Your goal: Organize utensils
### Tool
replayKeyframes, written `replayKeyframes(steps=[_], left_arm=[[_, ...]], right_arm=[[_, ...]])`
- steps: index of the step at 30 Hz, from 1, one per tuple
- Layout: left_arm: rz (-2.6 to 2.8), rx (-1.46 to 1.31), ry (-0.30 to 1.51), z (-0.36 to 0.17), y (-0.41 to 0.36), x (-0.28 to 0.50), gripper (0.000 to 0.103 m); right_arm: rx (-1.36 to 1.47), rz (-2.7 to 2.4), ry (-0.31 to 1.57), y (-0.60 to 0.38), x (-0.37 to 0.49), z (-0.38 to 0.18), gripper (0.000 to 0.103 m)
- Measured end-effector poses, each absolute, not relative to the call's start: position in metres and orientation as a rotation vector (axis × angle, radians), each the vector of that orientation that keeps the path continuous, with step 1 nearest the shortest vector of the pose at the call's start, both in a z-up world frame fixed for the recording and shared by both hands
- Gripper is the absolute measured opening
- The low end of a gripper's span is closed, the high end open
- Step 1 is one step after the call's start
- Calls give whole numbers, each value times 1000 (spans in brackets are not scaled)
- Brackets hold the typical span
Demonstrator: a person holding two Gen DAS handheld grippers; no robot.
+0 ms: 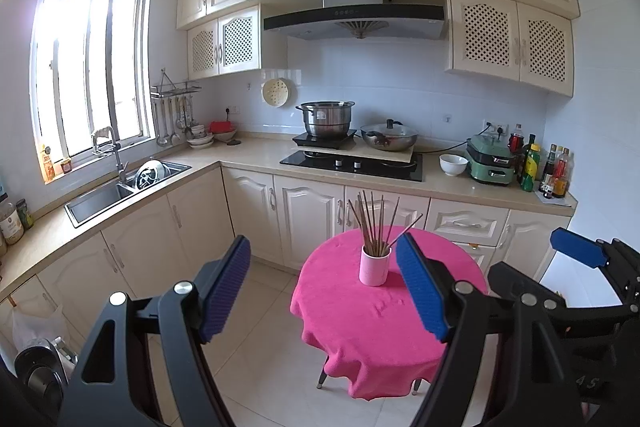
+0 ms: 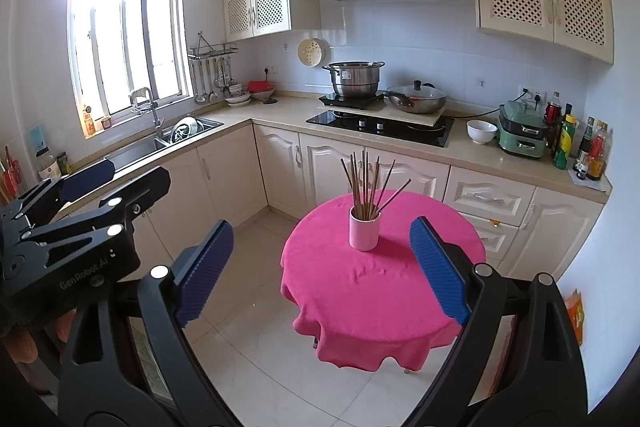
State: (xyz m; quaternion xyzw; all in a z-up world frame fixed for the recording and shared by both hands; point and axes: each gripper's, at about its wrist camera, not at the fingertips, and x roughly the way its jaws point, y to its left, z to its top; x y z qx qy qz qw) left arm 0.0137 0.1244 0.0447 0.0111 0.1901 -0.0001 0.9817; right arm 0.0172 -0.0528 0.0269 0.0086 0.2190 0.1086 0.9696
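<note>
Left gripper and right gripper were matte black angular frames with triangular cut-outs, round silver rivets at the joints, ribbed blue rubber pads on each finger, pale "GenRobot.AI" lettering on the left one's side

Cream cabinets, bright window, white tile floor, beige countertop

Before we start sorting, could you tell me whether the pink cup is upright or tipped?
Upright: the pink cup stands on the pink tablecloth, chopsticks fanning upward.
</note>
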Motion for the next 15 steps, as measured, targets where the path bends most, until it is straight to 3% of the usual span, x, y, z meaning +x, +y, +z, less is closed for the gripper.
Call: replayKeyframes(steps=[15], left_arm=[[10,12,407,30,123,61,74]], right_arm=[[14,236,461,-54,61,14,88]])
